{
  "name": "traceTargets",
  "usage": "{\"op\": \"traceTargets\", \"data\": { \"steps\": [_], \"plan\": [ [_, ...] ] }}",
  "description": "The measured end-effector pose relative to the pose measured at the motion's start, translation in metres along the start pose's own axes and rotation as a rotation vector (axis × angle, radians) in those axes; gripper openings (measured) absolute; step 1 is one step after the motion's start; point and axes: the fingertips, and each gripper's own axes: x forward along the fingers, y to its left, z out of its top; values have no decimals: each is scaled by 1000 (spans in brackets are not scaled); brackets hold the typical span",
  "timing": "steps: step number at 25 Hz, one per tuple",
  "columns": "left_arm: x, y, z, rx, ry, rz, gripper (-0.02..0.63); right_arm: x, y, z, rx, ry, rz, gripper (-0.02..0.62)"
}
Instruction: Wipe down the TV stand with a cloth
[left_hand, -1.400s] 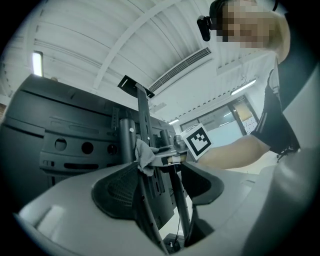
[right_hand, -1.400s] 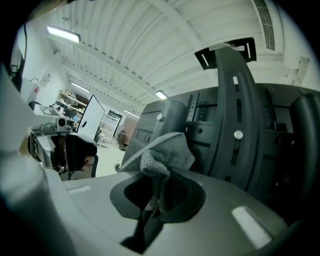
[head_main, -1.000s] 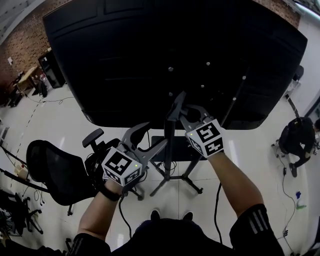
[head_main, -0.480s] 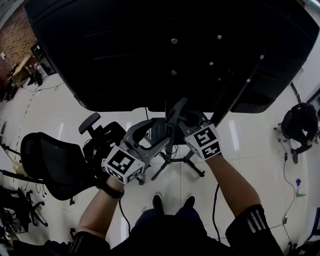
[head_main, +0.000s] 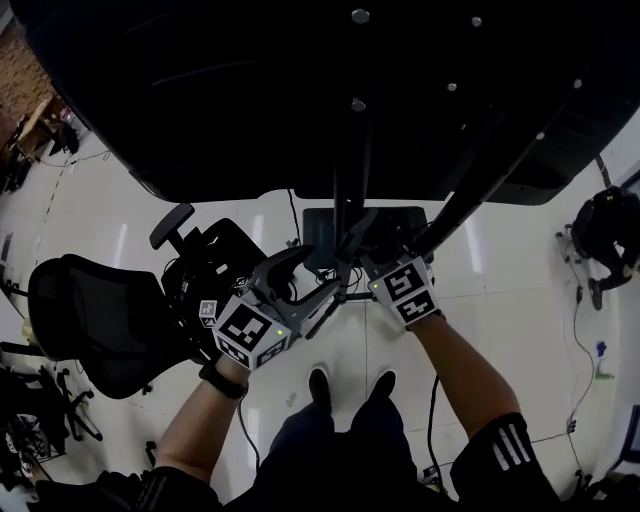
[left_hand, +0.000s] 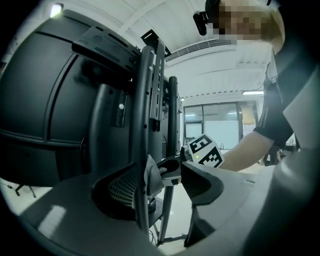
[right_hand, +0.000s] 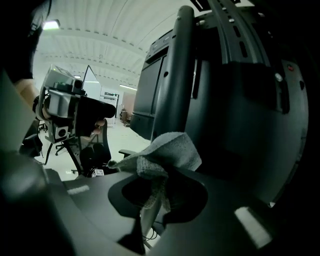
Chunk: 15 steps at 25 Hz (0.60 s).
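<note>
Glossy white office floor (head_main: 120, 240), right gripper (right_hand: 152, 175) pinching grey cloth (right_hand: 167, 147), TV stand pole (right_hand: 175, 75) just ahead, left gripper (left_hand: 157, 182) jaws spread astride that pole.

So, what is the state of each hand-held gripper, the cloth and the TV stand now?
Left hand-held gripper: open, a stand pole between its jaws.
Right hand-held gripper: shut on the cloth.
Cloth: bunched, held against the stand pole.
TV stand: upright, carrying the TV.
Office chair: upright, unoccupied.
</note>
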Motion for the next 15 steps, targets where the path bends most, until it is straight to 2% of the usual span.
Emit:
{"op": "traceTargets", "data": {
  "steps": [4, 9, 15],
  "plan": [
    [9, 13, -51, -14, 42, 9, 293, 23, 9, -51, 23, 73, 27, 57],
    [25, 27, -119, -70, 119, 7, 293, 50, 20, -110, 57, 137, 49, 57],
    [40, 35, -200, -143, 214, 5, 295, 74, 29, -164, 113, 126, 51, 57]
  ]
}}
